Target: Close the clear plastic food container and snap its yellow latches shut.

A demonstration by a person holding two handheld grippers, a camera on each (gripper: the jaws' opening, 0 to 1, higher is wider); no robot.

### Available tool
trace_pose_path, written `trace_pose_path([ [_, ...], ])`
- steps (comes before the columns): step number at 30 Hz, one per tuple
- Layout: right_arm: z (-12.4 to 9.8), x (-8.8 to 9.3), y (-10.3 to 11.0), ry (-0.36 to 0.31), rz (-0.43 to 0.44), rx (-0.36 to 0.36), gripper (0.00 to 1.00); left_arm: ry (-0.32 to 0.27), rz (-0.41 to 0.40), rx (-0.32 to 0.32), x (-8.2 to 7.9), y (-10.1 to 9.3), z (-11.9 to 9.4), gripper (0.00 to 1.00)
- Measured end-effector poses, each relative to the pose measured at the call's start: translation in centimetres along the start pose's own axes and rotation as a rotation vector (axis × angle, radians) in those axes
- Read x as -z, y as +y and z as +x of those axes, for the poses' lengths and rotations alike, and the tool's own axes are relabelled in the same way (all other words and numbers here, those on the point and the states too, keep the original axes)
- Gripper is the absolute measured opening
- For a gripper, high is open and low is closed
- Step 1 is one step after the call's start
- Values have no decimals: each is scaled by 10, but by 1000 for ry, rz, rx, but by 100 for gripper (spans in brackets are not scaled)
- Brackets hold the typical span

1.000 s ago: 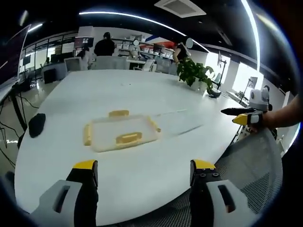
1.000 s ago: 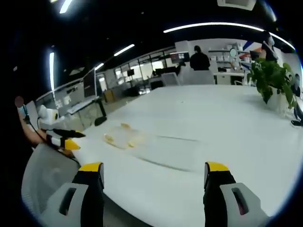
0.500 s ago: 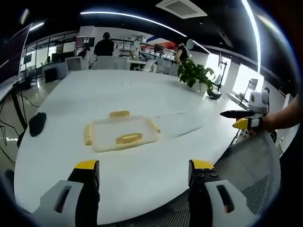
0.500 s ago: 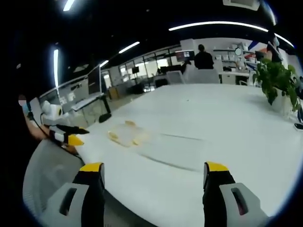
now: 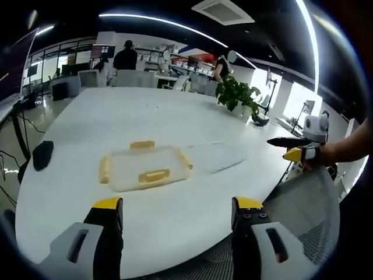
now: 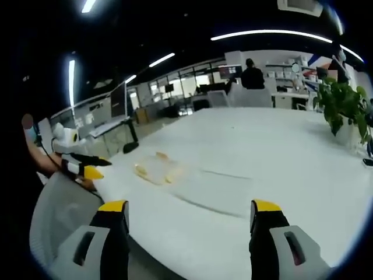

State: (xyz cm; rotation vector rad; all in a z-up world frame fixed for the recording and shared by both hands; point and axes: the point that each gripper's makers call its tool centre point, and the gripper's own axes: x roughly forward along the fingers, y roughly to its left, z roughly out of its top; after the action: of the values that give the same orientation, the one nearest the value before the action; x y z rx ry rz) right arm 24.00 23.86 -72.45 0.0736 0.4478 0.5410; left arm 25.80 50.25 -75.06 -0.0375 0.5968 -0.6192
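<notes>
Clear container (image 5: pixel 144 169) with yellow latches (image 5: pixel 154 175) sits mid white table (image 5: pixel 175 122), untouched; I have left gripper (image 5: pixel 173 219) and right gripper (image 6: pixel 190 221) jaws wide, holding nothing, well apart from it; approach step, next needs reaching in.

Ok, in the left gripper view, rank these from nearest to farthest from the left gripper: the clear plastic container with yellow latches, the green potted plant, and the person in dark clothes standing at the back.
1. Clear plastic container with yellow latches: on the white table, just ahead of the left gripper.
2. Green potted plant: far right side of the table.
3. Person in dark clothes: beyond the table, at the back.
</notes>
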Motion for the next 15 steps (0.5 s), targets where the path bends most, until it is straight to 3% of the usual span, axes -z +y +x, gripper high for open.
trace_pose_path([
  [3,0,0,1,1,-4,-4,86,5,26,14,-1,-3,0,74],
  [5,1,-1,1,6,1,-9,86,17,38,22,0,-3,1,68],
  [15,7,-17,1,-15,-5,-27,85,10,6,5,-11,9,4,67],
])
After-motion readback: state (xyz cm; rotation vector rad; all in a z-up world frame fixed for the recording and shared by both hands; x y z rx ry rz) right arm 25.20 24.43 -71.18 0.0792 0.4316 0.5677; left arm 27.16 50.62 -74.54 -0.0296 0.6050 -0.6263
